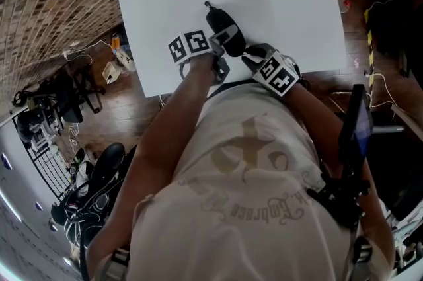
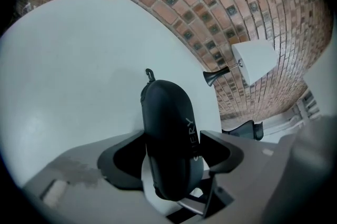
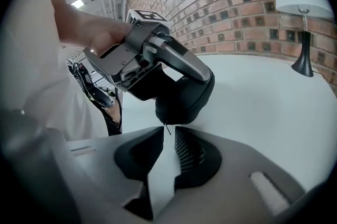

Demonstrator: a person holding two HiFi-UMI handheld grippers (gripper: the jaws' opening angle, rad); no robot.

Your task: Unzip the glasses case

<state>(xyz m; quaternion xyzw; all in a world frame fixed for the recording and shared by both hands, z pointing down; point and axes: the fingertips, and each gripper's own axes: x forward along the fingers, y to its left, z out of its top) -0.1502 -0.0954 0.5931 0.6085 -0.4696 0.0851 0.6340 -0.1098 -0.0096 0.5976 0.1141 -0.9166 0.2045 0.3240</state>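
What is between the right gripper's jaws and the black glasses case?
Just the tiny zipper pull hanging off the glasses case, at the tips of the right gripper. The right gripper view shows it.

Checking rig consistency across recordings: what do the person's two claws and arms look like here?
The left claw and right claw are both grey moulded bodies with two black jaws. The right one's pads are ribbed. Each carries a marker cube, white with black squares. The person wears a pale short-sleeved T-shirt with a tan print, and the forearms are uncovered.
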